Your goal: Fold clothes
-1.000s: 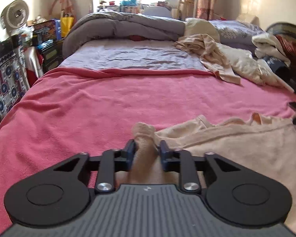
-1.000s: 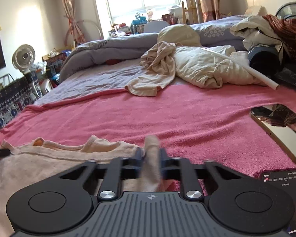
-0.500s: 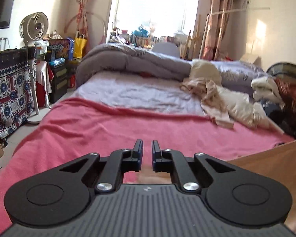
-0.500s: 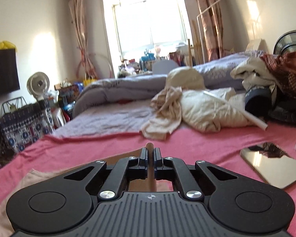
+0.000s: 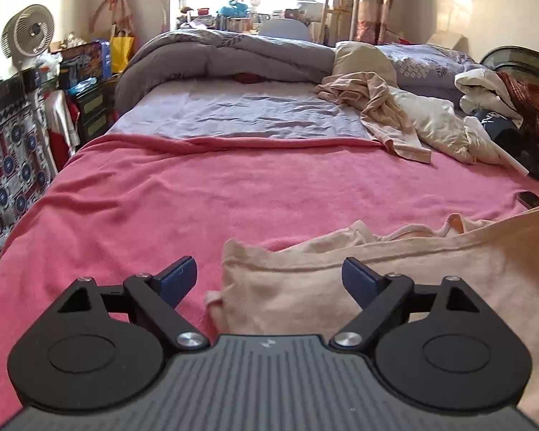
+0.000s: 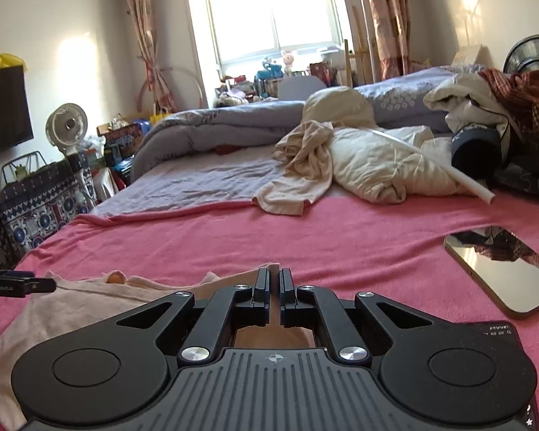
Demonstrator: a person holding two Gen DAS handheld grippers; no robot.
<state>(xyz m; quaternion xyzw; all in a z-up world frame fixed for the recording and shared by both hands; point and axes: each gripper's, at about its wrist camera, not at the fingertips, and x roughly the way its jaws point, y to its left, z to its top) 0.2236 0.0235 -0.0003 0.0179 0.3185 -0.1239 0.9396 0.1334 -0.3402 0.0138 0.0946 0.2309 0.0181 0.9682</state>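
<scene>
A peach garment (image 5: 341, 276) lies folded over on the pink blanket (image 5: 233, 194). My left gripper (image 5: 269, 276) hangs just above its left corner with the jaws opening wide; the cloth lies loose below them and the pads do not touch it. In the right wrist view my right gripper (image 6: 273, 283) is shut on a thin fold of the same peach garment (image 6: 72, 305), whose edge stands up between the pads. The left gripper's finger (image 6: 14, 284) shows at the left edge of that view.
A heap of beige and cream clothes (image 6: 341, 165) lies at the far right of the bed, with a white tube (image 6: 467, 181) on it. A mirror-like tablet (image 6: 503, 269) and a phone (image 6: 499, 334) lie on the blanket to the right. A grey duvet (image 5: 226, 57) is at the head; a fan (image 5: 27, 32) stands at the left.
My left gripper let go of the garment corner and opened wide; the cloth dropped onto the blanket. Both grippers rose and came back down. The right gripper stays shut on the fold.
</scene>
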